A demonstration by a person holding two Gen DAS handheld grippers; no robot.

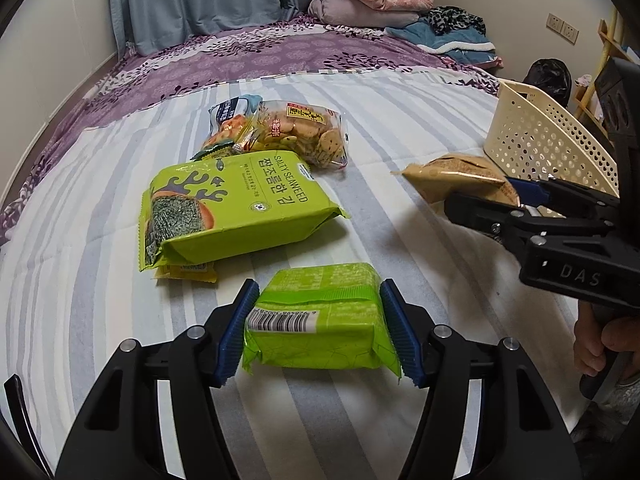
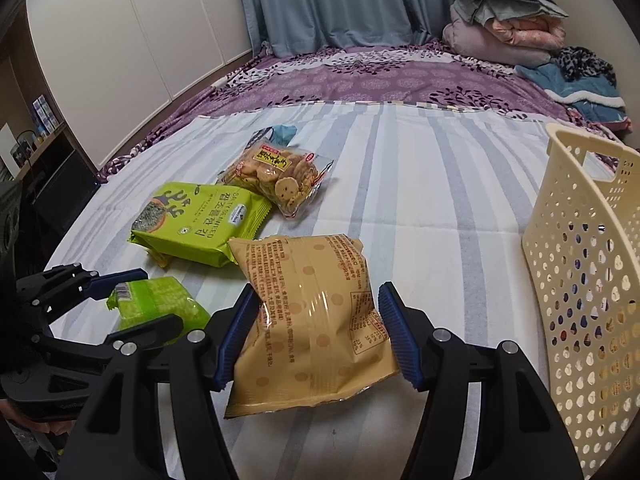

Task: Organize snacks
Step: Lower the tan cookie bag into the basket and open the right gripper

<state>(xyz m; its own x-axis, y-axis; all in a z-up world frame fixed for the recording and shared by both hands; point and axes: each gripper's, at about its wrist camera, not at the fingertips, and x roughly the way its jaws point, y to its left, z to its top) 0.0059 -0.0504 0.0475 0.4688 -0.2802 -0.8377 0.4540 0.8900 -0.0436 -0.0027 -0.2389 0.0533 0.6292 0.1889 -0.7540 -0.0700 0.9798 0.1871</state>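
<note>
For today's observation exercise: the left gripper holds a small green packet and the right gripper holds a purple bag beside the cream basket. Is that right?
Not quite. In the right wrist view the right gripper holds a tan bag, not purple. The left gripper does hold the green packet, beside the cream basket.

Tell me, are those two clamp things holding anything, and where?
Yes. The left gripper squeezes a small green packet by its two sides; the right gripper pinches a tan snack bag across its middle.

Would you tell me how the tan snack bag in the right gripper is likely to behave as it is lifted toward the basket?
The tan snack bag looks puffy and creased where the right gripper pinches it, so it is probably light and soft rather than stiff. Its glossy film may be slippery. The free end sticks out past the pads and may sag or swing on the way to the cream basket.
</note>
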